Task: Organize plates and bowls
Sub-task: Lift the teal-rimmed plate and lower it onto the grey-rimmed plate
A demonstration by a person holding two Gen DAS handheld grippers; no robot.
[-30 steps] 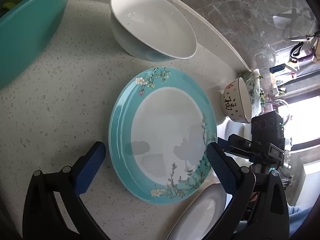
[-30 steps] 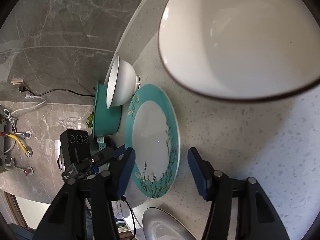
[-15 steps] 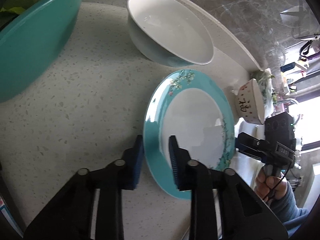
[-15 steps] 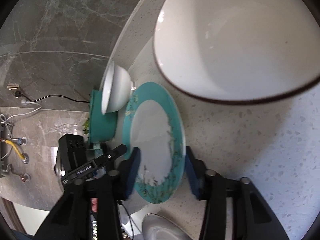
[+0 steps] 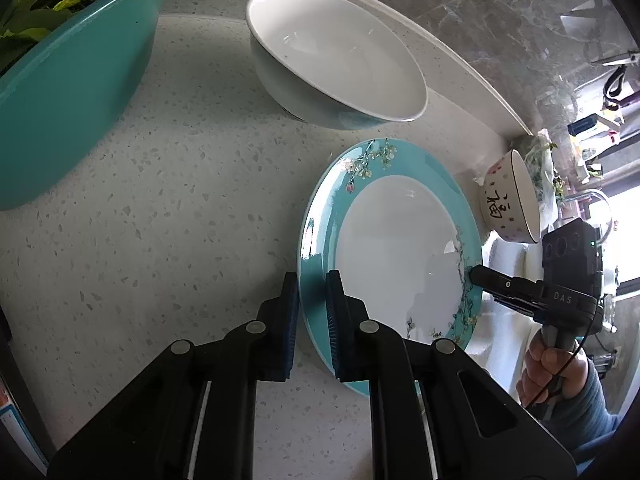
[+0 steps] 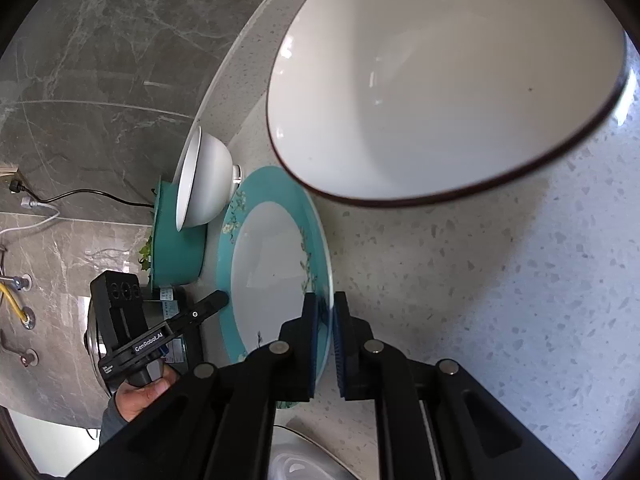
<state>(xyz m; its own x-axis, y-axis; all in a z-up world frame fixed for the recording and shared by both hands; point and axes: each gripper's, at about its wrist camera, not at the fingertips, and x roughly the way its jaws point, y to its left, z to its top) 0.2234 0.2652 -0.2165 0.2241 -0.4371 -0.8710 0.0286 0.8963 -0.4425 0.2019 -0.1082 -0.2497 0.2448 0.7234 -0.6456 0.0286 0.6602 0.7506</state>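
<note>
A teal-rimmed plate (image 5: 400,248) (image 6: 272,264) with a flower pattern lies on the speckled counter (image 5: 168,208). My left gripper (image 5: 312,292) is closing tight on the plate's left rim, one blue pad on each side. The right gripper (image 6: 326,308) is closing on the opposite rim, and the rim runs between its pads. Each view shows the other gripper's fingertips at the far rim: right fingertips (image 5: 480,274), left fingertips (image 6: 218,300). I cannot tell whether the plate is off the counter.
A white bowl (image 5: 336,64) (image 6: 204,184) stands just behind the plate, against the marble wall. A big dark-rimmed white bowl (image 6: 440,80) and a teal basin of greens (image 5: 72,80) (image 6: 176,248) flank it. A small dotted bowl (image 5: 512,200) stands to the right. A glossy dish (image 6: 304,464) lies nearest.
Both grippers went from open, astride the plate, to closed on its opposite rims. The left gripper shifted to the plate's left edge.
</note>
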